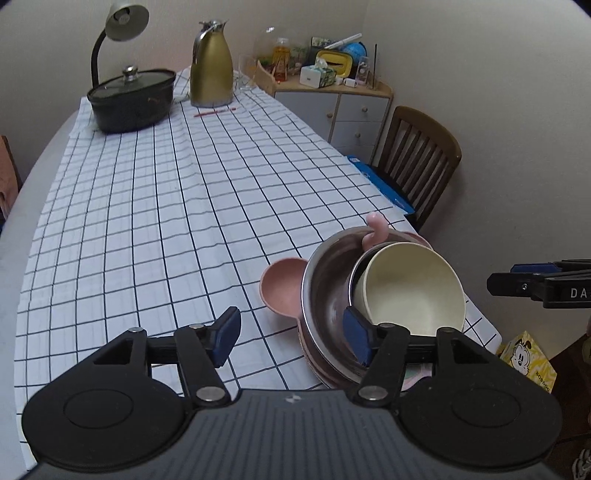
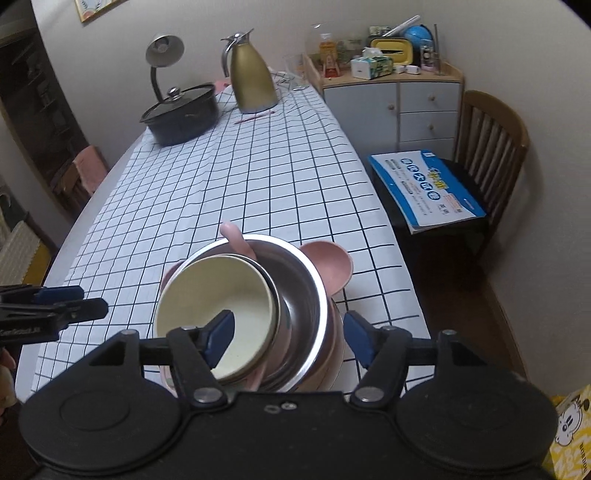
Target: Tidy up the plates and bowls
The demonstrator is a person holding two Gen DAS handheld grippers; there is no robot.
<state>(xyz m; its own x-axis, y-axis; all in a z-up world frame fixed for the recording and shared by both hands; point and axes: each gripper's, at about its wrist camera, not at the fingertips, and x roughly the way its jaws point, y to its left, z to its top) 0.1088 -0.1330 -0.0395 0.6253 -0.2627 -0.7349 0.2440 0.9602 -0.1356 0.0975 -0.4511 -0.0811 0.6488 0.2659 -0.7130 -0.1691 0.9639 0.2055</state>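
Observation:
A stack of dishes stands near the table's front right corner: a cream bowl (image 1: 413, 291) (image 2: 218, 314) lies tilted inside a steel bowl (image 1: 325, 280) (image 2: 299, 291), on a pink plate with round ears (image 1: 280, 284) (image 2: 332, 266). A pink spoon handle (image 1: 376, 230) (image 2: 234, 236) sticks up at the back. My left gripper (image 1: 291, 339) is open, its right finger inside the steel bowl beside the cream bowl. My right gripper (image 2: 288, 339) is open, straddling the near side of the stack, left finger over the cream bowl.
A checked tablecloth (image 1: 166, 206) covers the table. At the far end stand a lidded black pot (image 1: 133, 98), a gold jug (image 1: 210, 66) and a desk lamp (image 1: 118, 29). A wooden chair (image 2: 487, 147) with a blue booklet (image 2: 428, 188) stands right. A cabinet (image 2: 399, 107) is behind.

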